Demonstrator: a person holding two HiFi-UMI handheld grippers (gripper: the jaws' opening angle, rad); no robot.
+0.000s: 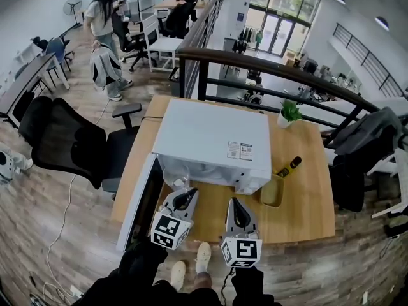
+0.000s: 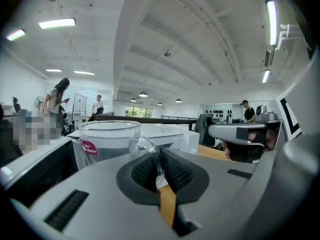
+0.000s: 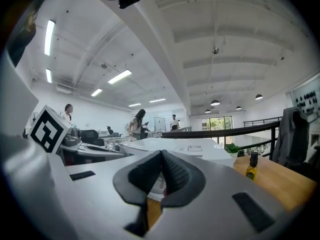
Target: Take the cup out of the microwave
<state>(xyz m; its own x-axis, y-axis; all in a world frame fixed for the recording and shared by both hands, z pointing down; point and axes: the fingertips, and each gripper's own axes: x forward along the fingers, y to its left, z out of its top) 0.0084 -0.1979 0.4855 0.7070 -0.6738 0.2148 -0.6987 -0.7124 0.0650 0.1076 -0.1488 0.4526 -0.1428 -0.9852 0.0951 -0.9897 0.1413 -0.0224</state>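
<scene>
A clear glass cup [image 1: 176, 178] with a red label hangs in front of the white microwave [image 1: 213, 142], just outside its open door [image 1: 141, 203]. My left gripper [image 1: 185, 199] is shut on the cup's handle. In the left gripper view the cup [image 2: 107, 139] stands upright and its handle [image 2: 145, 146] is pinched between the dark pads. My right gripper [image 1: 237, 212] is beside it on the right, in front of the microwave, shut with nothing in it. The right gripper [image 3: 161, 171] shows closed pads in its own view, with the microwave [image 3: 170, 146] beyond them.
The microwave sits on a wooden table [image 1: 312, 190]. To its right are an olive container [image 1: 273, 190], a small bottle [image 1: 290, 166] and a potted plant [image 1: 290, 113]. A black office chair [image 1: 70, 142] stands to the left, a dark railing [image 1: 274, 69] runs behind, and a person [image 1: 105, 24] stands far back.
</scene>
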